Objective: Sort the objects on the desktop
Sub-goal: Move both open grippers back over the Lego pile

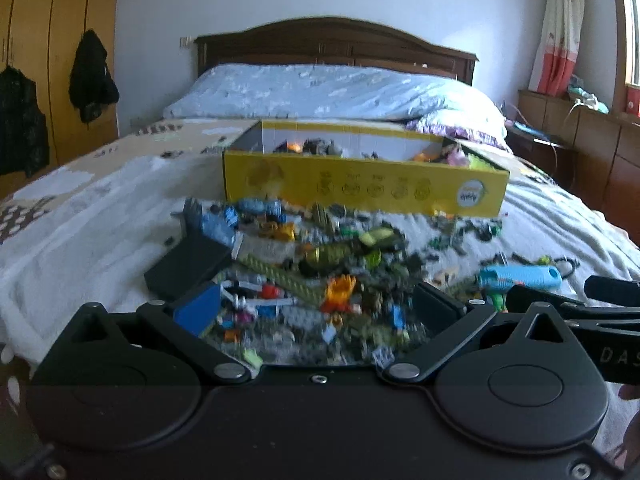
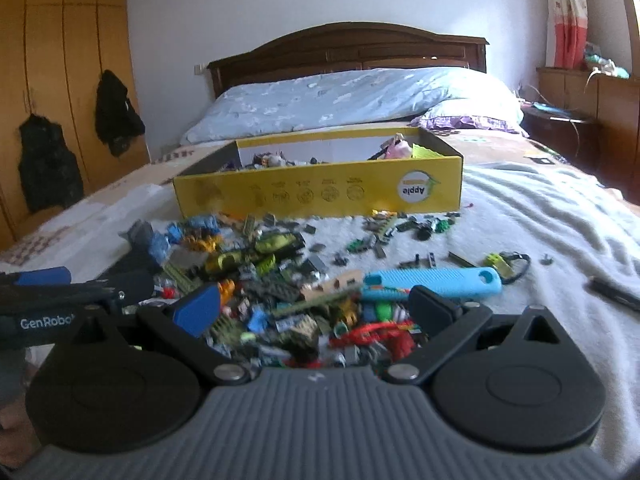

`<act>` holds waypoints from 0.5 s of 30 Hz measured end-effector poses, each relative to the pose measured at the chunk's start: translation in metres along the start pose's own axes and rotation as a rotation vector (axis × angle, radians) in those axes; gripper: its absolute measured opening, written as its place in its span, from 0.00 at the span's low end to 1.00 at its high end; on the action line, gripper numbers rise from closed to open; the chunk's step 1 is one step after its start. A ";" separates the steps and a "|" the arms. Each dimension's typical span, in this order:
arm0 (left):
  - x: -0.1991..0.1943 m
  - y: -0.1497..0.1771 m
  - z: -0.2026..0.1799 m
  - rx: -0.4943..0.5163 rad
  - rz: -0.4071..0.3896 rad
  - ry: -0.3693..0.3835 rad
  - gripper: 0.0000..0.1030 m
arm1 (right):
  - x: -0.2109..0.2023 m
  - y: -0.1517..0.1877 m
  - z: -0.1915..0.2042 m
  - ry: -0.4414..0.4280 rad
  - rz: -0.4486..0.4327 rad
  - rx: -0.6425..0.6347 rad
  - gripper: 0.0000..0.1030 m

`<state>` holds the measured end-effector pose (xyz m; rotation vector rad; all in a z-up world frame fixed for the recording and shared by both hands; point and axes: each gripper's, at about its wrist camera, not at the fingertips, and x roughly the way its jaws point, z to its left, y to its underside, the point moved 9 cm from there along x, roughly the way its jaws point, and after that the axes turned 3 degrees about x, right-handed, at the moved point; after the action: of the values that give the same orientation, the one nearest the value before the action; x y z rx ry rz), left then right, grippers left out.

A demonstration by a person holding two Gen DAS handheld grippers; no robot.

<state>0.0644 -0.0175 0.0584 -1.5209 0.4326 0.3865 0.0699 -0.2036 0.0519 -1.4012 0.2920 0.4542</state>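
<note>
A bedroom, with daylight coming in from the window on the right past a red and white curtain (image 1: 560, 36). The work surface is a bed (image 2: 540, 216) spread with a white blanket, its dark wooden headboard (image 2: 348, 46) against the far wall and a pale blue quilt (image 1: 320, 88) heaped below it. Tall orange-brown wardrobes (image 1: 52, 40) line the left wall, with dark clothes (image 1: 93, 76) hanging on the doors.

On the blanket sits a shallow yellow cardboard box (image 2: 320, 194), open-topped and already holding some small toys. In front of it, nearer the grippers, lies a loose pile of small building bricks (image 2: 280, 276) in green, grey, blue and orange, thinning out to the right into scattered pieces. A light blue plastic tool (image 2: 436, 282) lies on the right edge of the pile.

The left gripper (image 1: 316, 304) and right gripper (image 2: 316, 304) hang side by side over the near edge of the pile, both with fingers spread wide and nothing pinched between them
</note>
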 end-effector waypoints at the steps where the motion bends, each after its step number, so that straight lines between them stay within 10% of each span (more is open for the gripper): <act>1: -0.001 0.002 -0.001 0.002 0.006 0.001 0.99 | -0.003 0.002 0.000 0.002 0.002 -0.005 1.00; 15: -0.015 0.013 0.002 -0.009 0.006 -0.027 0.99 | -0.012 0.022 0.000 0.028 0.024 -0.004 1.00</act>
<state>0.0453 -0.0144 0.0547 -1.5218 0.4149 0.4130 0.0488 -0.2033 0.0385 -1.4104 0.3317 0.4555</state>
